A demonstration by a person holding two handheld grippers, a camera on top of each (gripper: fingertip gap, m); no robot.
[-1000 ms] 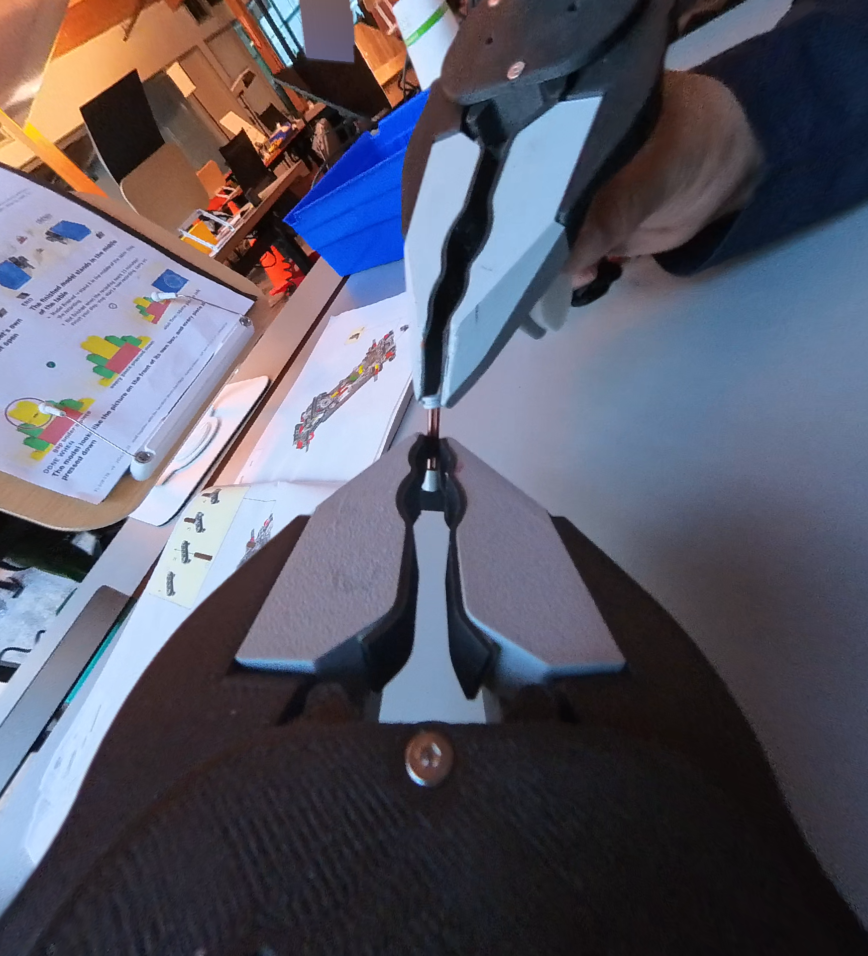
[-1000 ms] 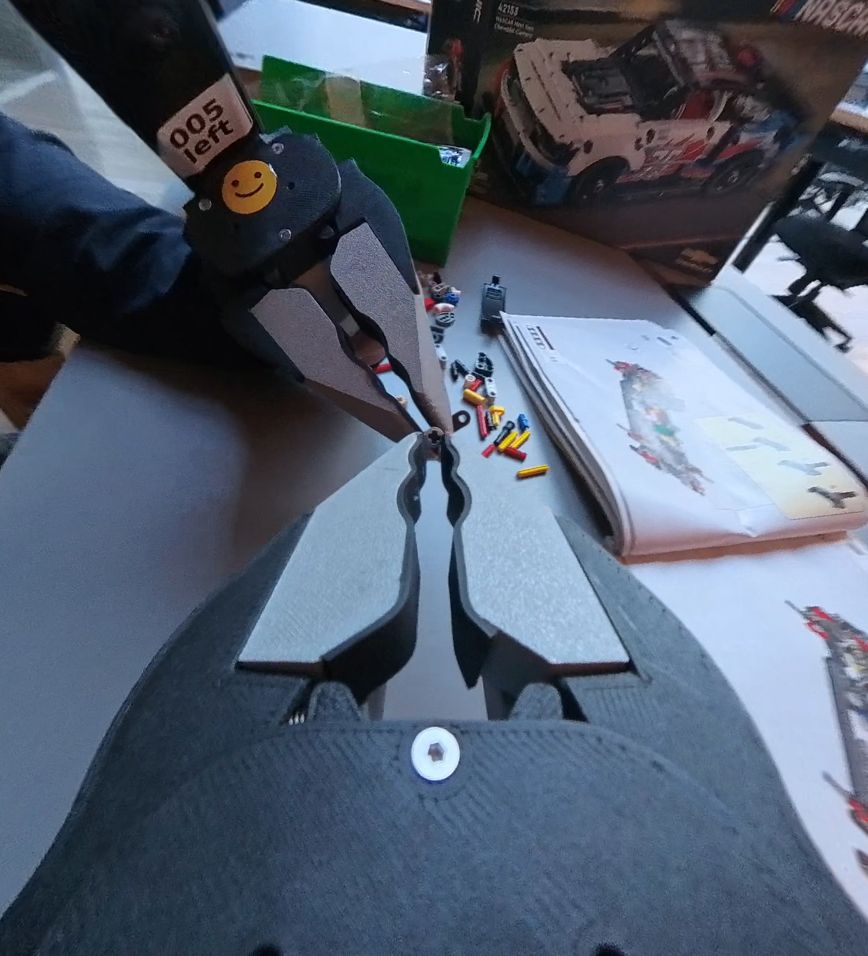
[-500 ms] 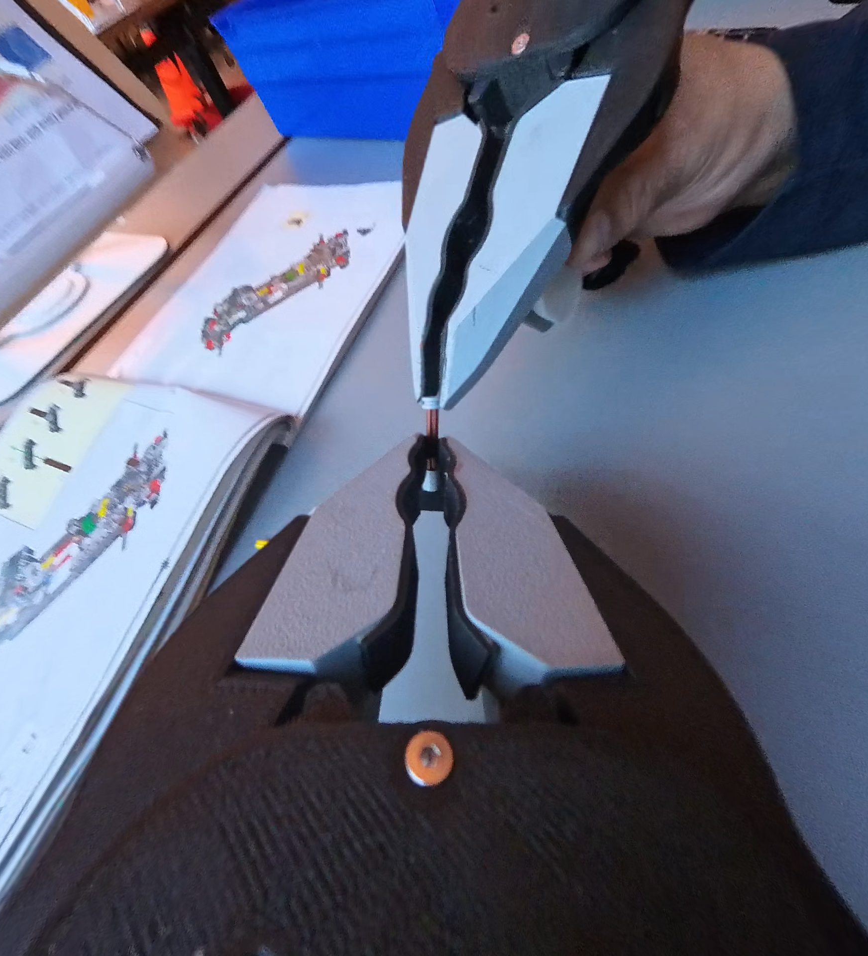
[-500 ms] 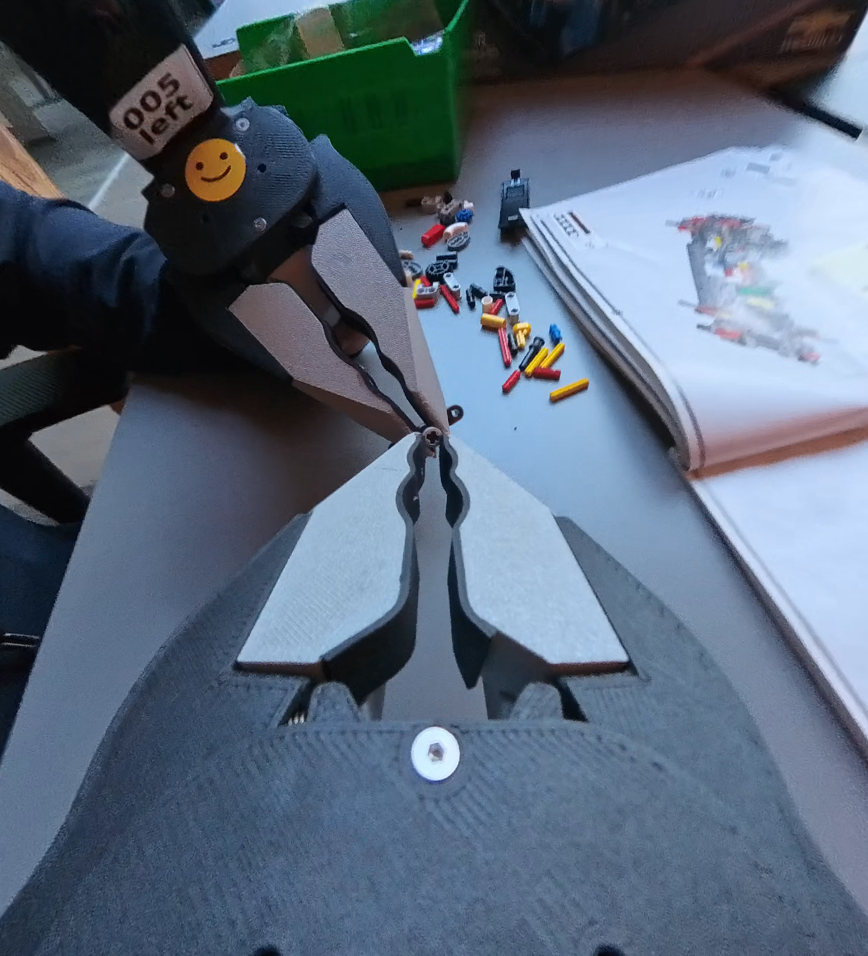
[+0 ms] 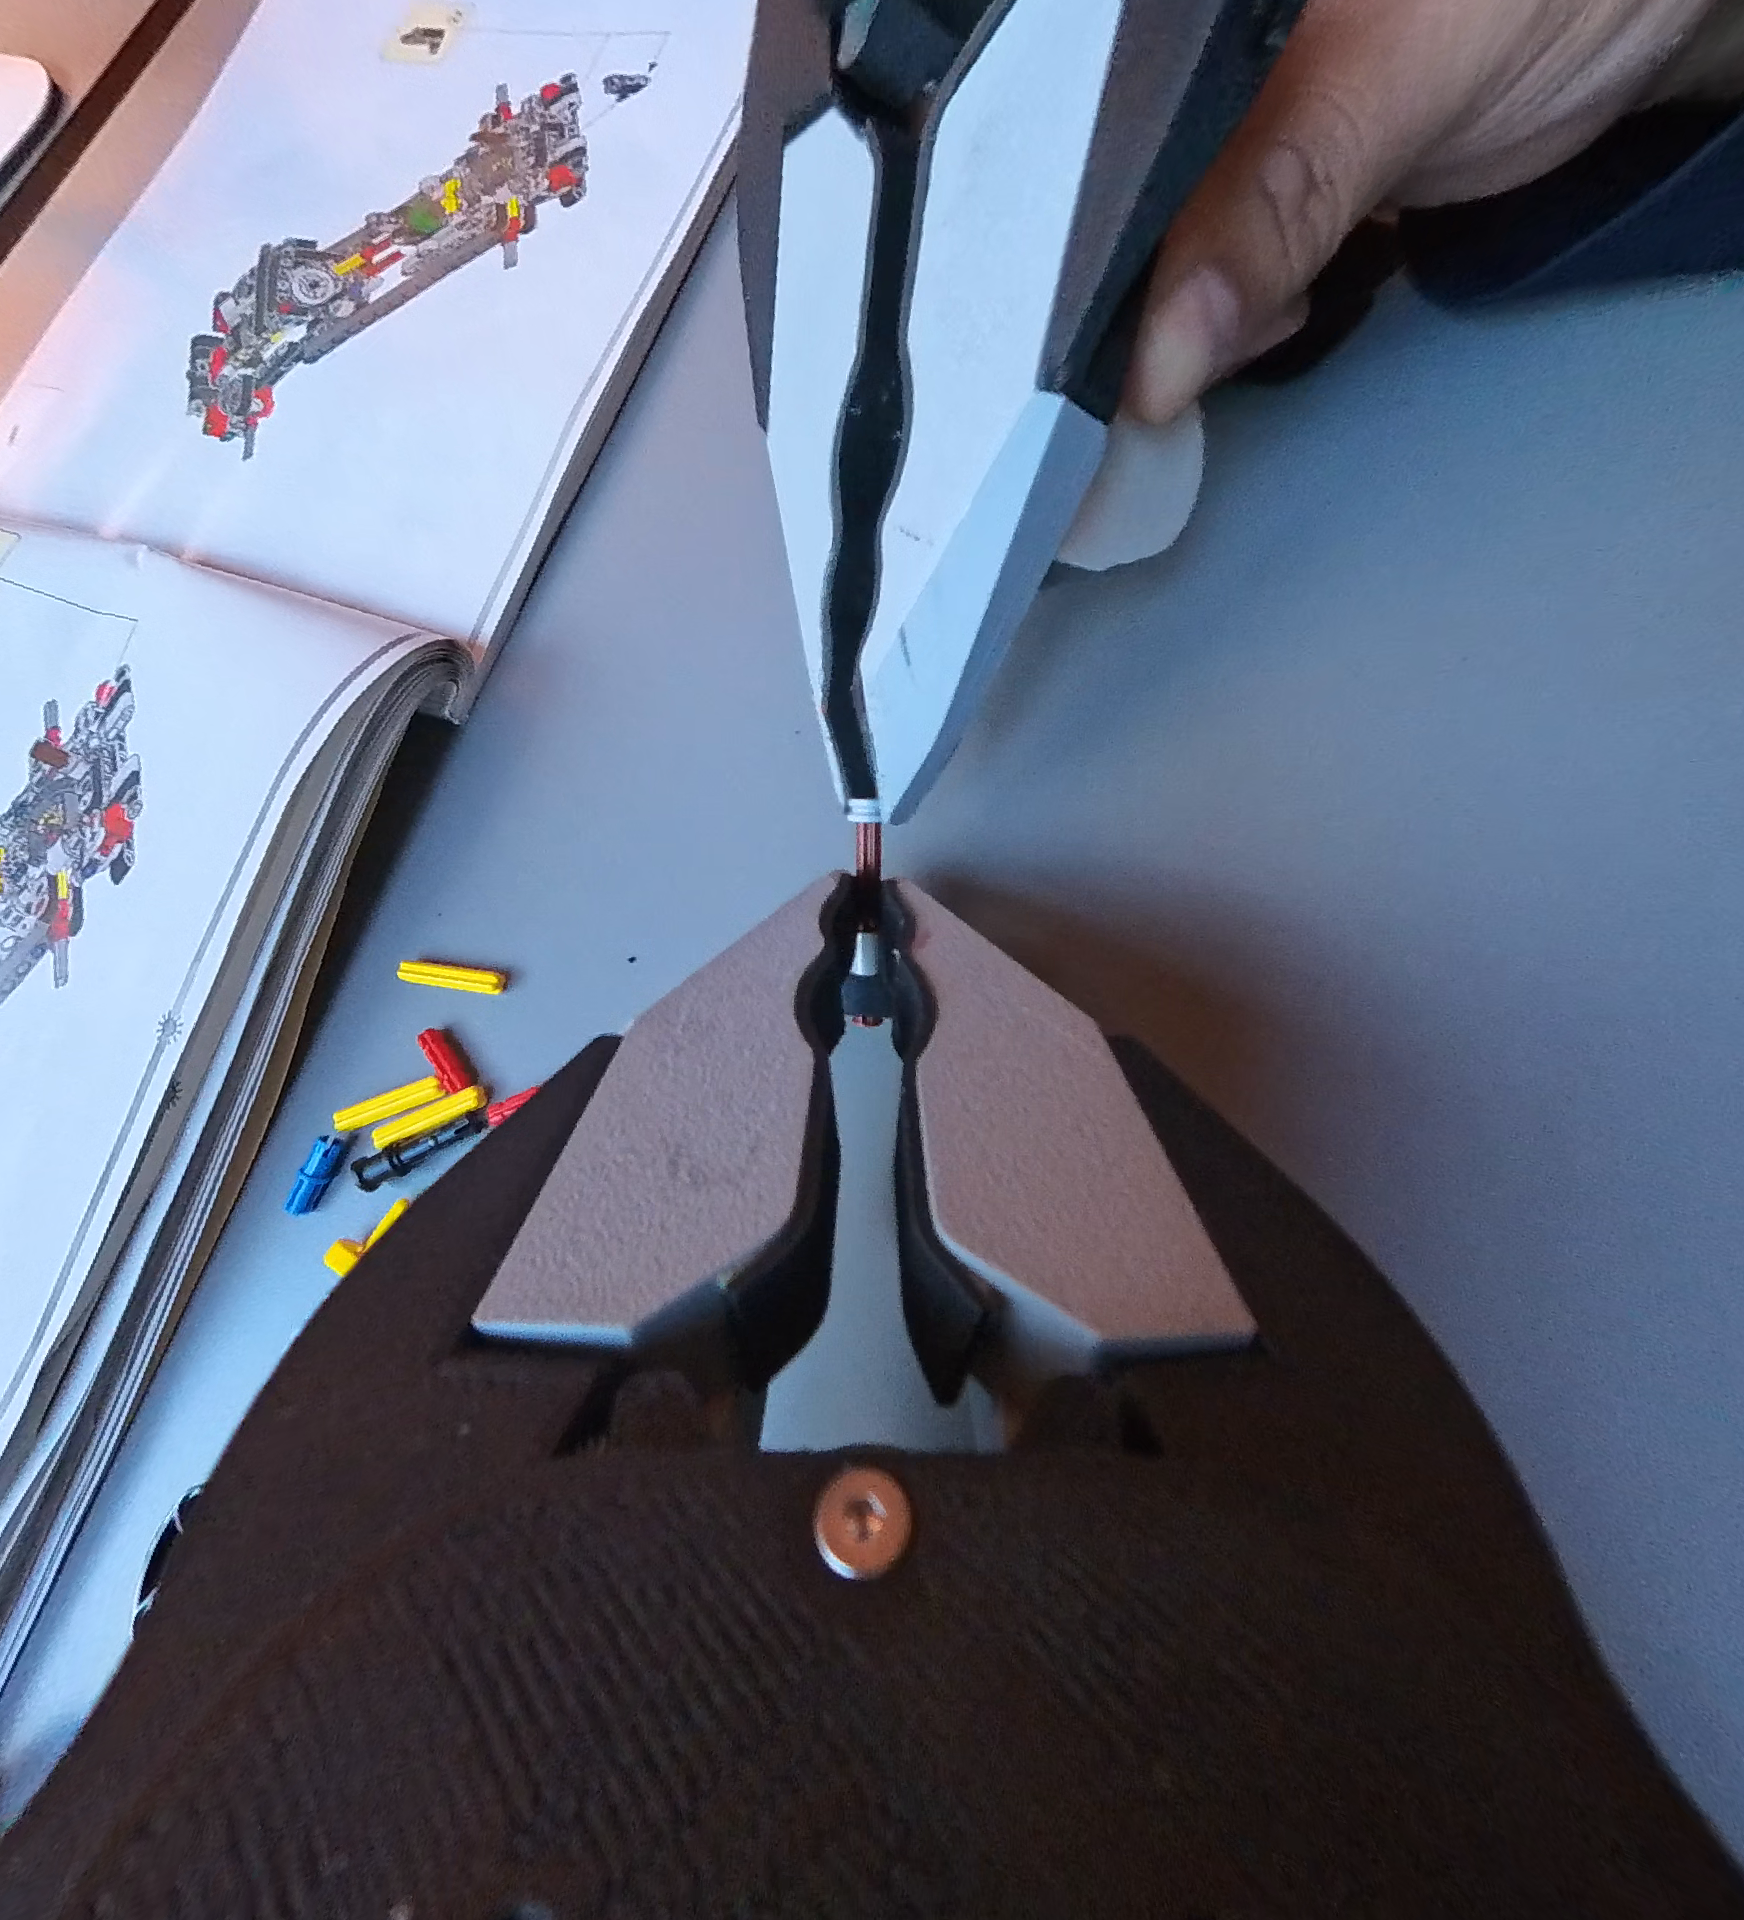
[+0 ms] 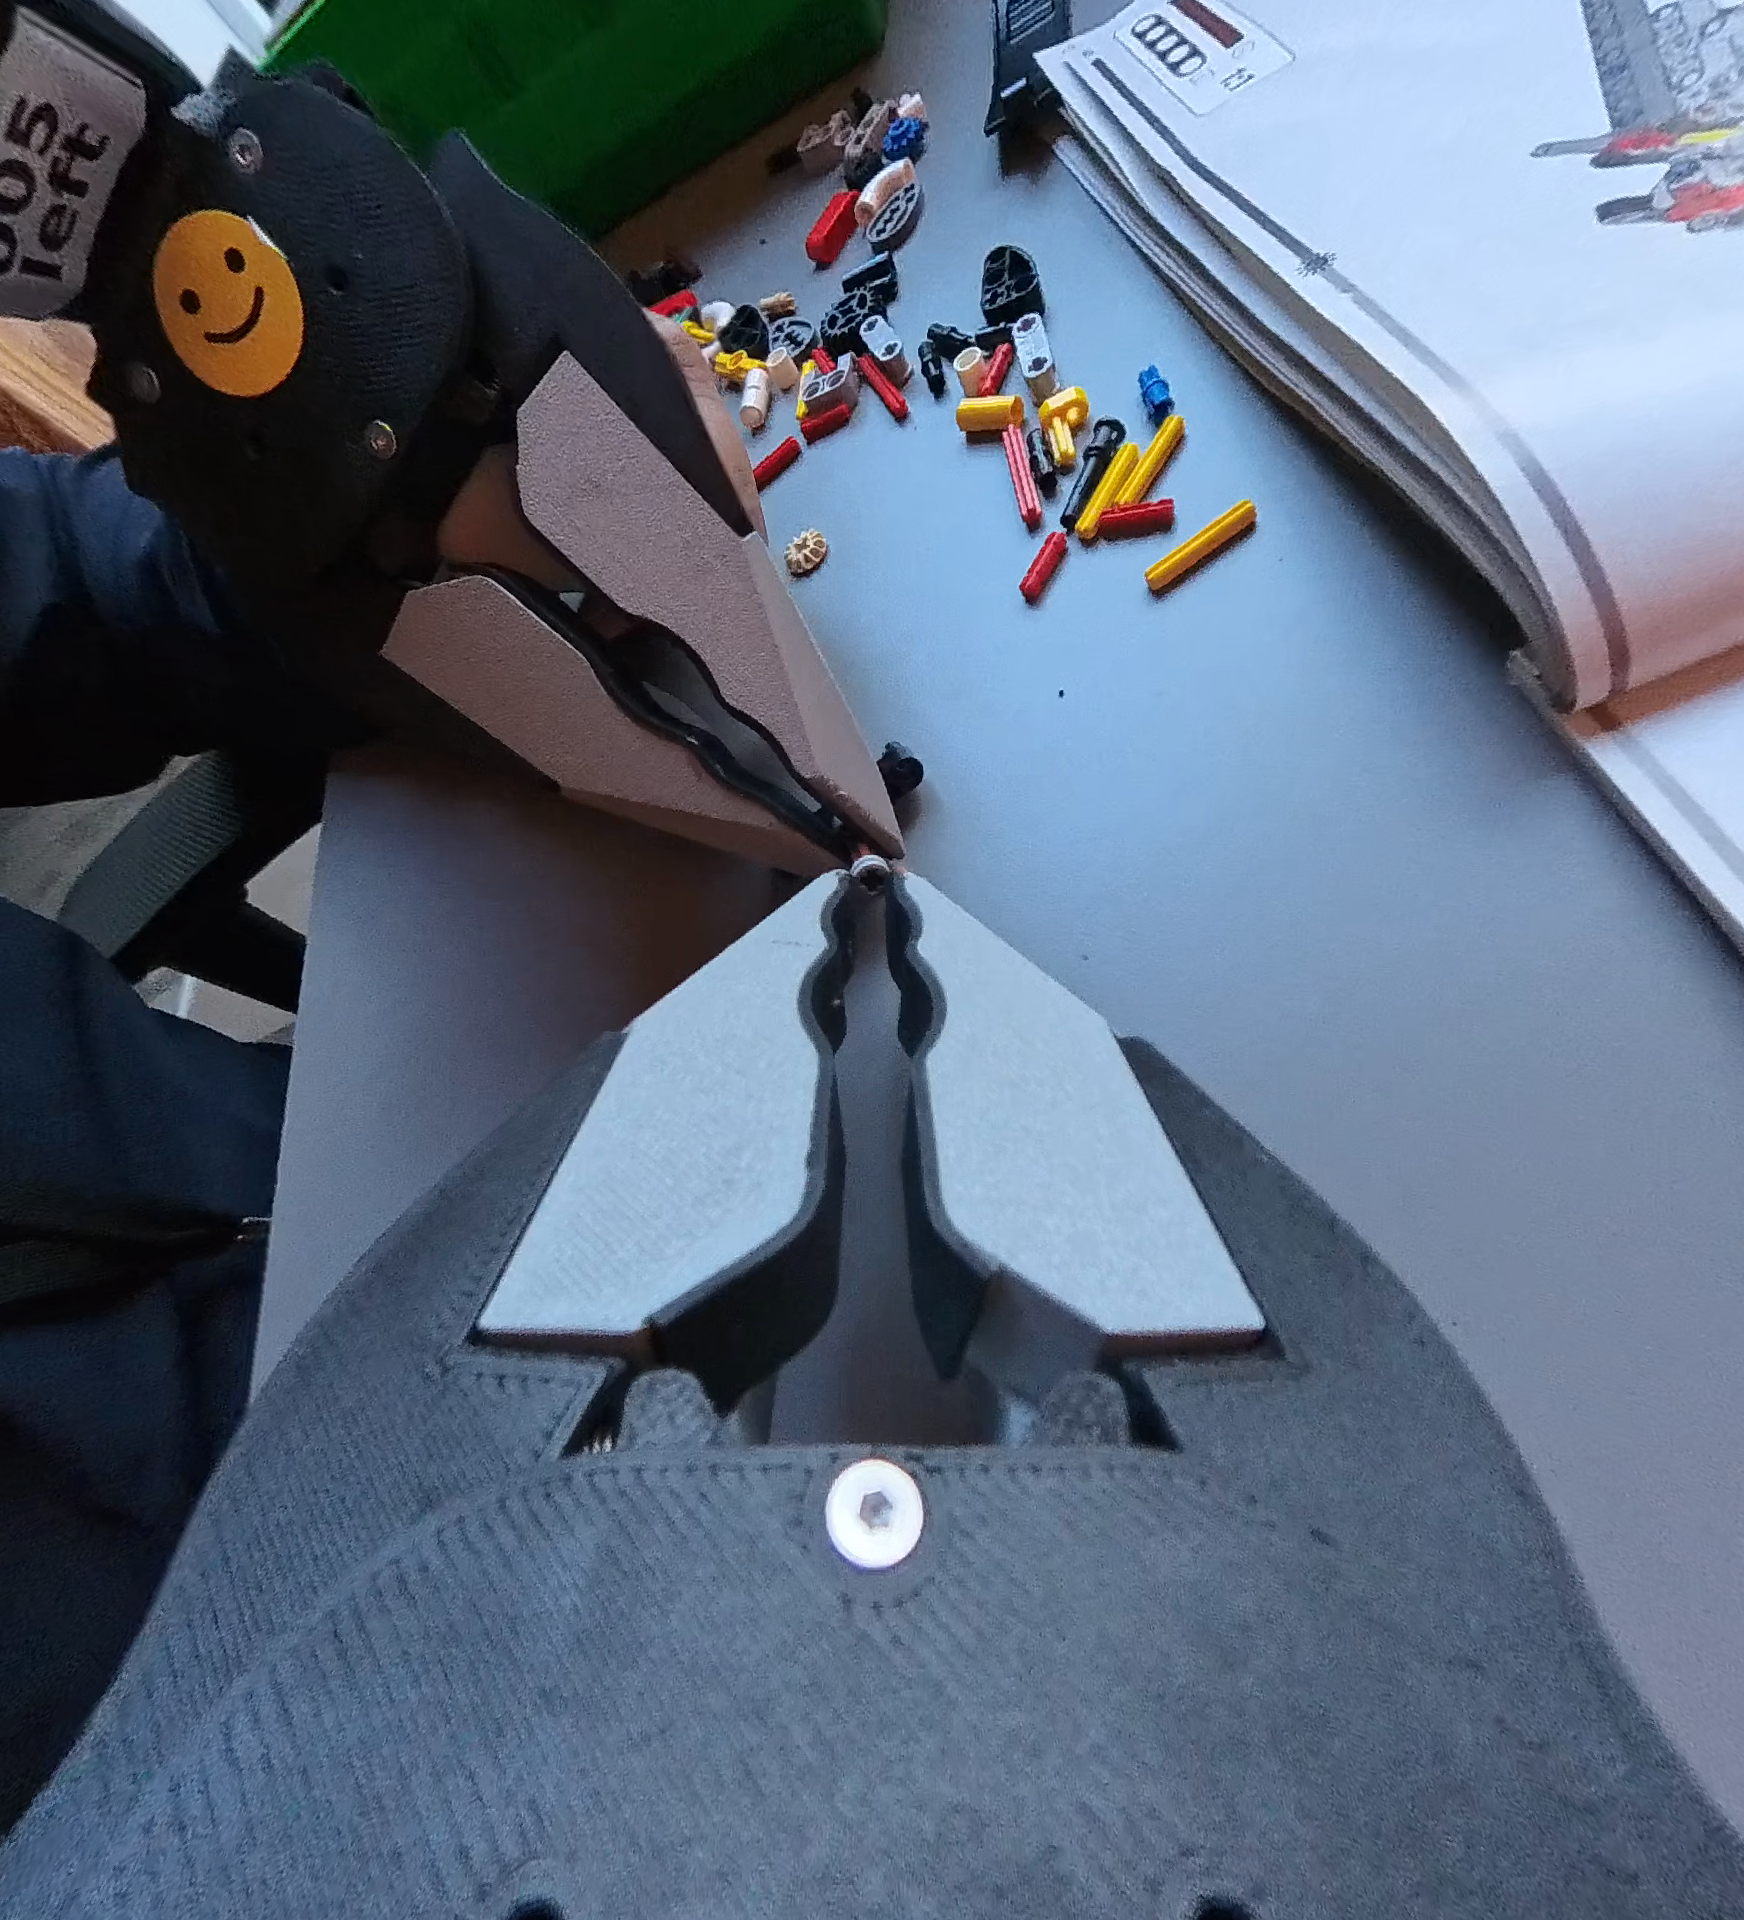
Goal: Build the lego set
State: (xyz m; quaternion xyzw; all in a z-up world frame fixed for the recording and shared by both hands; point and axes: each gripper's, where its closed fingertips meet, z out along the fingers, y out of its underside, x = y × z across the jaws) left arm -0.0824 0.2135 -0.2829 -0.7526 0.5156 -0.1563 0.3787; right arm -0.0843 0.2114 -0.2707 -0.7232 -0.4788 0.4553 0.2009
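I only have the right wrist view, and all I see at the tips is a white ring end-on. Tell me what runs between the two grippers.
Observer: Side-on in the left wrist view, a thin red axle runs from the white ring at the right gripper tips into the closed left gripper.
Operator: Say what sits deeper in the left jaws.
Observer: A small grey sleeve and a black piece are on the axle, between the left fingers.
Operator: Report the hand on the right gripper.
Observer: The hand holds it from the side, with the thumb pointing down at a white tab.
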